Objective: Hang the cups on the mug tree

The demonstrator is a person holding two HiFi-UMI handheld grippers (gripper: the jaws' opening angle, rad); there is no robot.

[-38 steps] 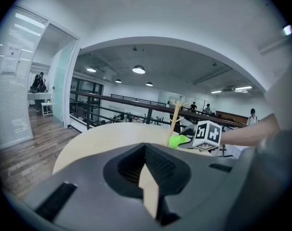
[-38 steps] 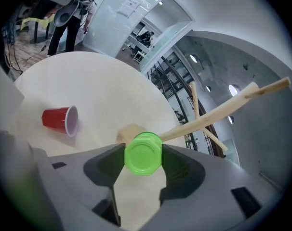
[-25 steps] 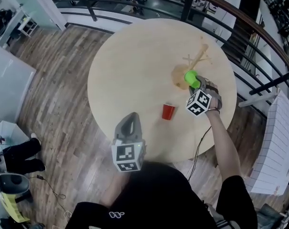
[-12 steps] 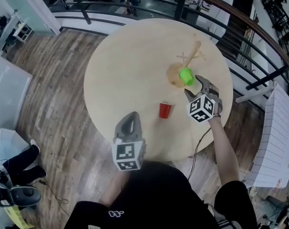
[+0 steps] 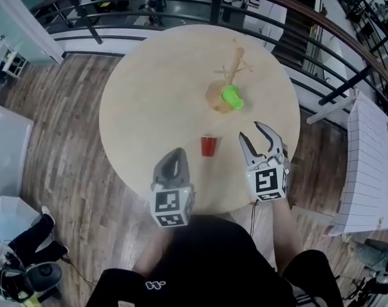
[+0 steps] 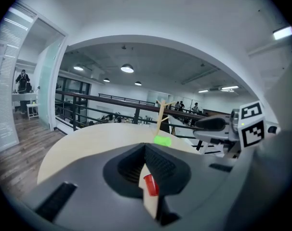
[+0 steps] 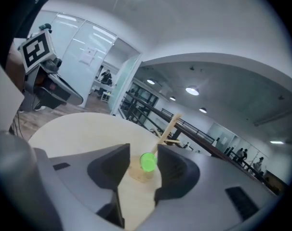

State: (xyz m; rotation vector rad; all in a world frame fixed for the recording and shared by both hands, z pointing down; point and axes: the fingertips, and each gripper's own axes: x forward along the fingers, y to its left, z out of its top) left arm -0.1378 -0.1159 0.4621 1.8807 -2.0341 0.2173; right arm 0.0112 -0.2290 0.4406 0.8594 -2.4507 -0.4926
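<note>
Green cup (image 5: pixel 232 97) seemingly on mug tree (image 5: pixel 235 62), left tongs (image 5: pixel 176 153) closed, empty, right tongs (image 5: pixel 250 131) apart, empty, just narrowing

Three views, one desk (image 5: pixel 149 75)
My head view looks steeply down; both gripper views sit low, facing along my fingers (image 7: pixel 110 168), sharing the mug tree (image 6: pixel 160 118) and green cup (image 7: pixel 147 162).
</note>
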